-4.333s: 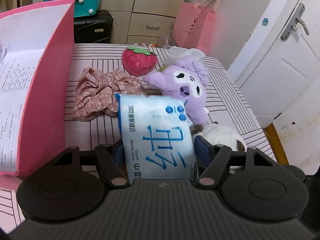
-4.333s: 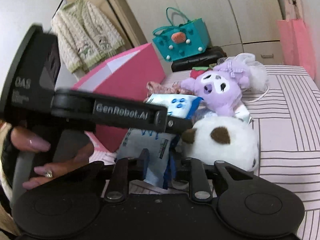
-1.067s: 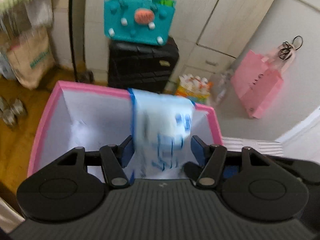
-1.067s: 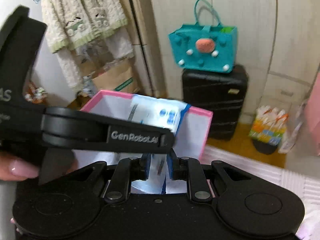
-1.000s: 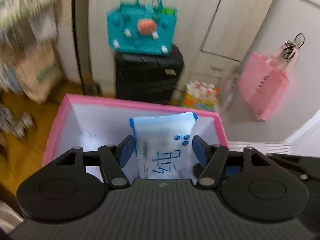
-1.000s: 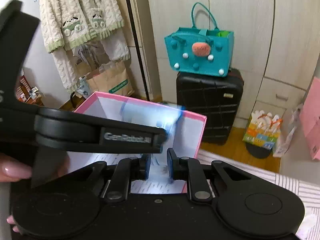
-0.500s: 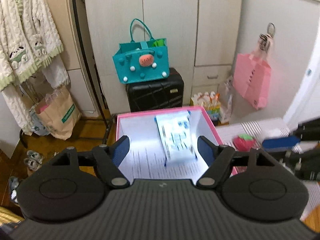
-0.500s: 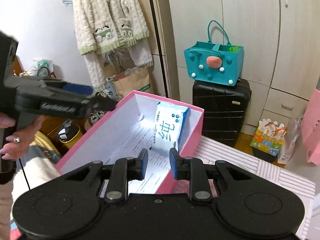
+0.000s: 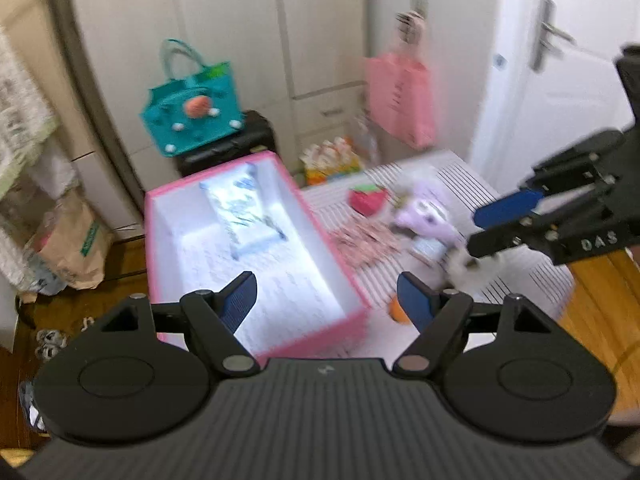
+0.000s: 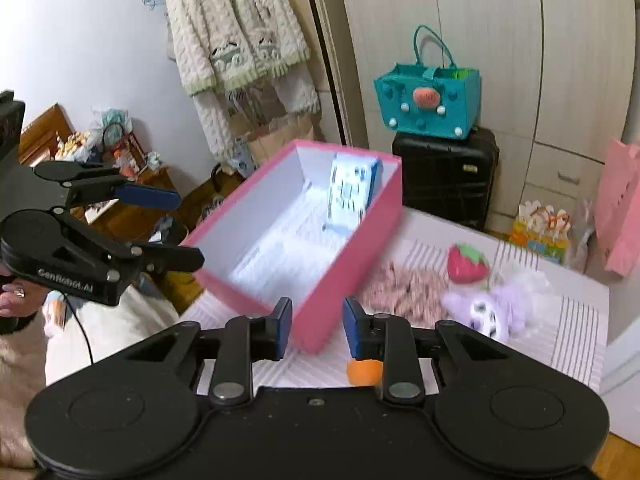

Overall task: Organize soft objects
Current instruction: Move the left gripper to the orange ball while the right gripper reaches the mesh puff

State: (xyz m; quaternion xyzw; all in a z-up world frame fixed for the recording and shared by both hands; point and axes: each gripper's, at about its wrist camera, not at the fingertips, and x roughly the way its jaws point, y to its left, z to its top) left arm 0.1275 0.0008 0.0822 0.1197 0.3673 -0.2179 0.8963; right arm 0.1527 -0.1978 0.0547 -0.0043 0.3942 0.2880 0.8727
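A blue-and-white wipes pack (image 9: pixel 244 212) (image 10: pixel 350 196) lies inside the pink box (image 9: pixel 332 240) (image 10: pixel 360 256), leaning on its far wall. My left gripper (image 9: pixel 326 296) (image 10: pixel 188 229) hovers above the box's near end, open and holding nothing. My right gripper (image 10: pixel 318 320) (image 9: pixel 480 226) is above the box's near corner, its jaws opening with nothing between them. Right of the box, a red strawberry plush (image 9: pixel 368 198) (image 10: pixel 466 262), a purple plush (image 9: pixel 426 216) (image 10: pixel 492 308), pink floral fabric (image 9: pixel 360 240) (image 10: pixel 404 288) and a white plush (image 9: pixel 472 264) lie on the striped surface (image 10: pixel 576 320).
A small orange ball (image 10: pixel 364 372) (image 9: pixel 400 312) sits by the box's near corner. Behind are a teal bag (image 10: pixel 428 100) on a black suitcase (image 10: pixel 446 172), a pink paper bag (image 9: pixel 400 96), a hanging cardigan (image 10: pixel 236 40) and a white door (image 9: pixel 552 80).
Both grippers let go of the wipes pack, which dropped into the pink box. Both then pulled back and up, and their jaws widened.
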